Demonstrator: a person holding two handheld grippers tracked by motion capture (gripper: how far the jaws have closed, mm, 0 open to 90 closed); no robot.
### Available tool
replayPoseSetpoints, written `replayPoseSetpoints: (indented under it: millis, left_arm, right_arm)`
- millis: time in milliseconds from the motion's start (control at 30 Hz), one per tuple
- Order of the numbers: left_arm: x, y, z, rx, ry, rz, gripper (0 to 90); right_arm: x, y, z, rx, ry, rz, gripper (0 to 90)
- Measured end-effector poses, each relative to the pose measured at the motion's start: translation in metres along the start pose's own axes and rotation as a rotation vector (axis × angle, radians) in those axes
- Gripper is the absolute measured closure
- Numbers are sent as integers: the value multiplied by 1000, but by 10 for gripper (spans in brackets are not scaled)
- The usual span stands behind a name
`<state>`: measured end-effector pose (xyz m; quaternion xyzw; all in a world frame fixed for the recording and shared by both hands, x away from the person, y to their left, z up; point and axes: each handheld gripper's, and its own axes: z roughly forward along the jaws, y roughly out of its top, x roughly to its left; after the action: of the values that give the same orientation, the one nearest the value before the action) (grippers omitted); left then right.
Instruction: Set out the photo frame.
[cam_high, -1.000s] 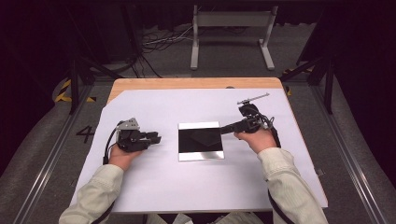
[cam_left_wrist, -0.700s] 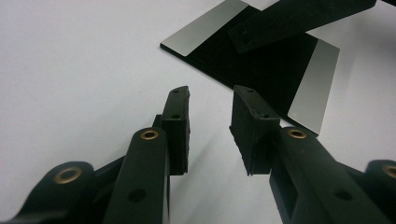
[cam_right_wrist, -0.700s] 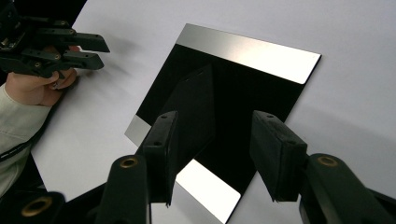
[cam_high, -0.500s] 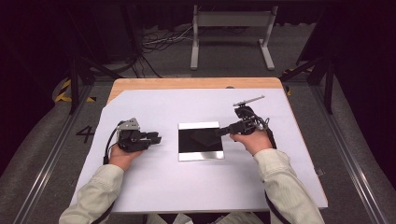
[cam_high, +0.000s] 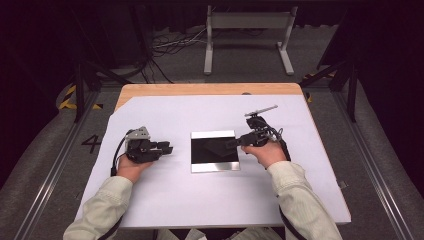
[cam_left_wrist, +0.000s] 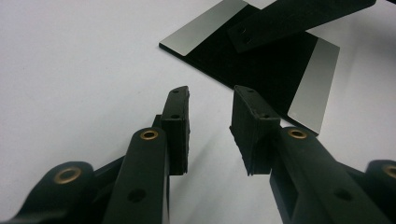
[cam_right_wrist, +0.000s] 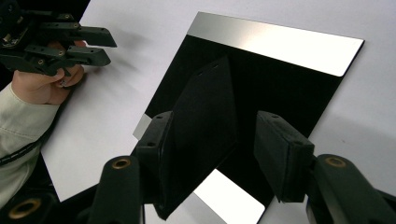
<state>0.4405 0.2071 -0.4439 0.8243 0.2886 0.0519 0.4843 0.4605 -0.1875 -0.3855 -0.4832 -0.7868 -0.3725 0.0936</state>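
A square black plate with a silvery strip along two opposite edges lies flat in the middle of the white sheet. My right gripper reaches over its right edge. Between the right gripper's jaws a flat black strip with two small holes near its far end leans on one pad. A gap separates it from the other pad, and the jaws have just been opening. That strip juts out over the plate. My left gripper rests left of the plate, open and holding nothing.
The white sheet covers most of a wooden table; its far edge shows bare wood. A metal stand and cables sit on the floor beyond. The left hand with its gripper shows at the upper left of the right gripper view.
The right hand has edged slightly left and toward me, bringing its gripper farther over the plate's right edge. The left hand and the plate have stayed put.
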Motion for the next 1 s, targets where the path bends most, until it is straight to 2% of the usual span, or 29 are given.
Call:
replayPoseSetpoints:
  millis: [533,1000]
  left_arm:
    - [0,0,0,1,0,2,673]
    - [0,0,0,-2,-5,-3,669]
  right_arm:
    - [2,-1,8,28,42,67,478]
    - [2,1,14,54,77,88,463]
